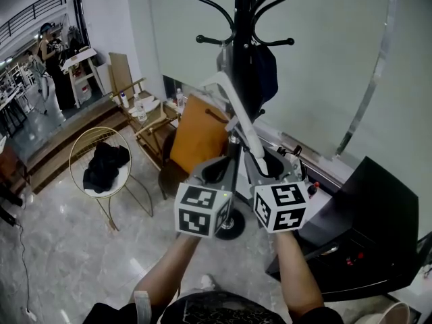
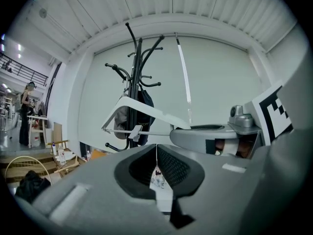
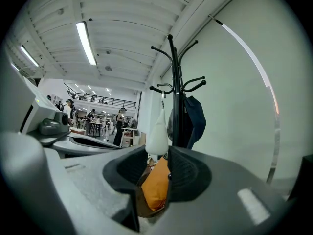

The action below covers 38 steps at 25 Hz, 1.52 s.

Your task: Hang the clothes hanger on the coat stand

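The black coat stand [image 1: 243, 19] rises straight ahead, with a dark blue garment [image 1: 264, 73] on it. A white clothes hanger [image 1: 233, 106] slants down from the stand towards my right gripper [image 1: 270, 166]. In the right gripper view its thin hook sits over one of the stand's [image 3: 173, 82] lower arms. The hanger's [image 3: 159, 129] white end hangs just past my right gripper [image 3: 159, 153], whose jaws stand apart and do not press on it. My left gripper [image 2: 156, 148] is shut and holds nothing. It sits beside the right gripper [image 2: 205, 136], below the hanger [image 2: 146, 112].
An orange bag [image 1: 199, 137] rests on a wooden chair by the stand's foot. A gold wire chair [image 1: 101, 137] with dark clothing stands to the left. A black cabinet [image 1: 364, 228] is at the right. A person [image 1: 50, 59] stands far back left.
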Each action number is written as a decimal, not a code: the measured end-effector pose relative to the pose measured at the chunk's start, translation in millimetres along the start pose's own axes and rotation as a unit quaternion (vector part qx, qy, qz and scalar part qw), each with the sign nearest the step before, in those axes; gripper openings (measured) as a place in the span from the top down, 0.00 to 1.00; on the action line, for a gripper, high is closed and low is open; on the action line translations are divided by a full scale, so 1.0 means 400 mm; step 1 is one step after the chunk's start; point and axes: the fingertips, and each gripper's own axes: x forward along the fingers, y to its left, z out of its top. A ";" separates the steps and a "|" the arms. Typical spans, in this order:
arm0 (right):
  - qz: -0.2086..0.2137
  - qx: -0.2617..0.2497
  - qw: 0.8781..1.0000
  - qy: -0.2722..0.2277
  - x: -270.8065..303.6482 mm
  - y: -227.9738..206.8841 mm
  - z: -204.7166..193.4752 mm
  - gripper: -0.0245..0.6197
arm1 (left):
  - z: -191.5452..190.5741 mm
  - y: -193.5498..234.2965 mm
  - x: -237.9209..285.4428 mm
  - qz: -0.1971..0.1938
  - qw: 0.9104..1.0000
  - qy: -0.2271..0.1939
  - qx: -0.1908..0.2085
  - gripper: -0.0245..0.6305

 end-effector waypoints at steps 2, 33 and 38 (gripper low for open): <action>0.003 0.004 1.000 0.003 -0.018 0.004 -0.006 0.78 | -0.004 -0.015 -0.011 0.002 1.000 0.002 0.002 0.95; 0.028 -0.006 0.999 0.023 -0.167 0.038 -0.037 0.96 | -0.025 -0.152 -0.050 -0.007 1.000 0.012 -0.011 0.95; 0.029 -0.006 0.999 0.021 -0.169 0.048 -0.035 0.96 | -0.024 -0.148 -0.059 -0.006 1.000 0.012 -0.009 0.95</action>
